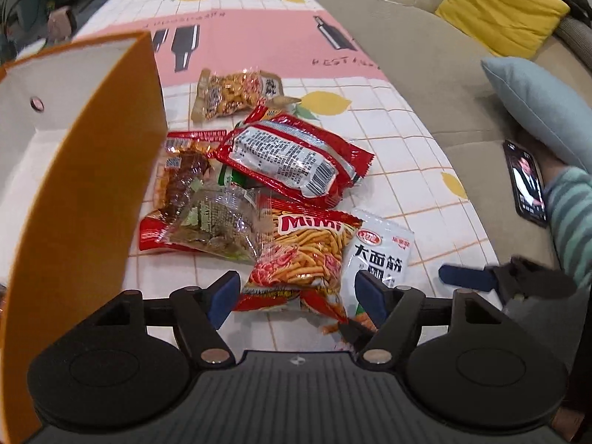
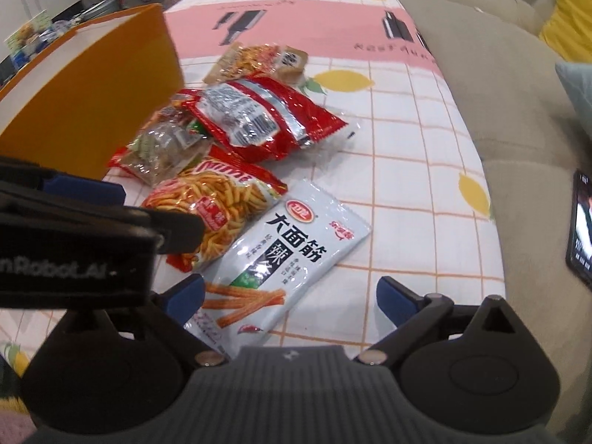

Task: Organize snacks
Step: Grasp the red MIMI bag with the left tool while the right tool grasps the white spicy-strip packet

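Both my tongs are spread wide right now and neither one is gripping anything. My left tongs hang over the near end of the Mimi stick-snack bag, with a blue pad on either side of it, not pressing on it. My right tongs sit over the bottom end of the white pouch with the black Chinese lettering, pads apart on both sides of it too. In the right wrist view the left tongs' black body pokes in from the left edge, just beside the Mimi bag.

The snacks are all in a loose pile on the worktop, which has a grid-and-lemon cloth with a pink band. The Mimi bag and white pouch lie side by side nearest me, touching. Behind them is a clear packet of brownish stuff lying on a red wrapper, then a big red bag flipped barcode-side up, and furthest back a peanut-looking packet on its own.

An open orange box with a white inside stands just left of the pile. A beige sofa runs along the right, with a yellow cushion, a light blue cushion and a phone with its screen lit.
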Demonstrator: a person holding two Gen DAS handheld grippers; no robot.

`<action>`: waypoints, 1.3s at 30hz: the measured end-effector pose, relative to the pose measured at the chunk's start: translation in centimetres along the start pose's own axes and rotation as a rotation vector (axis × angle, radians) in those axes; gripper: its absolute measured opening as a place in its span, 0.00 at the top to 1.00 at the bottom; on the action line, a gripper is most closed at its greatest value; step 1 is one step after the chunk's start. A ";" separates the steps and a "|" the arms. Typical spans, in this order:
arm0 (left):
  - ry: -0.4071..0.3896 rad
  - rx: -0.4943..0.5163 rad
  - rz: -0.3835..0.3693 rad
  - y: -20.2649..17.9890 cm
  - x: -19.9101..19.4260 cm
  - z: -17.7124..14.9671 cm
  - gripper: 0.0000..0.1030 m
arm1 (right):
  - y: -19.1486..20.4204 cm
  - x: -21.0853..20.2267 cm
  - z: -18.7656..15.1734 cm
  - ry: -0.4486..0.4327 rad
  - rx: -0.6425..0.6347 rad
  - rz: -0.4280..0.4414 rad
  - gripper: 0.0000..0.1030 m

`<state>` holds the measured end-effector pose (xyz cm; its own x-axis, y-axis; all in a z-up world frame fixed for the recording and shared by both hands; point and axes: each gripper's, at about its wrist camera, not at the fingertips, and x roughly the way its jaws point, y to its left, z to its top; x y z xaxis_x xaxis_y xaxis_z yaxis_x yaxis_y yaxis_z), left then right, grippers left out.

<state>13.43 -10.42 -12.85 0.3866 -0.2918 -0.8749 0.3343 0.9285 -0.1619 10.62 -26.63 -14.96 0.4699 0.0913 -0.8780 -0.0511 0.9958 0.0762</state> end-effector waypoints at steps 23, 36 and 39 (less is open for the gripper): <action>0.092 -0.061 0.027 2.2 0.3 -1.7 0.34 | -3.8 -0.4 -0.9 0.076 0.135 -0.020 0.10; 0.077 -0.067 0.001 2.1 1.6 -1.1 0.22 | 0.9 1.0 0.1 -0.017 -0.103 0.043 0.12; 0.077 -0.069 -0.005 2.2 1.8 -1.3 0.23 | 0.9 1.3 0.3 -0.029 -0.117 0.031 0.14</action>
<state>13.80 -8.59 -15.36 0.3165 -0.2808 -0.9061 0.2747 0.9414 -0.1957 11.44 -25.57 -15.88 0.4915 0.1236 -0.8621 -0.1672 0.9849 0.0458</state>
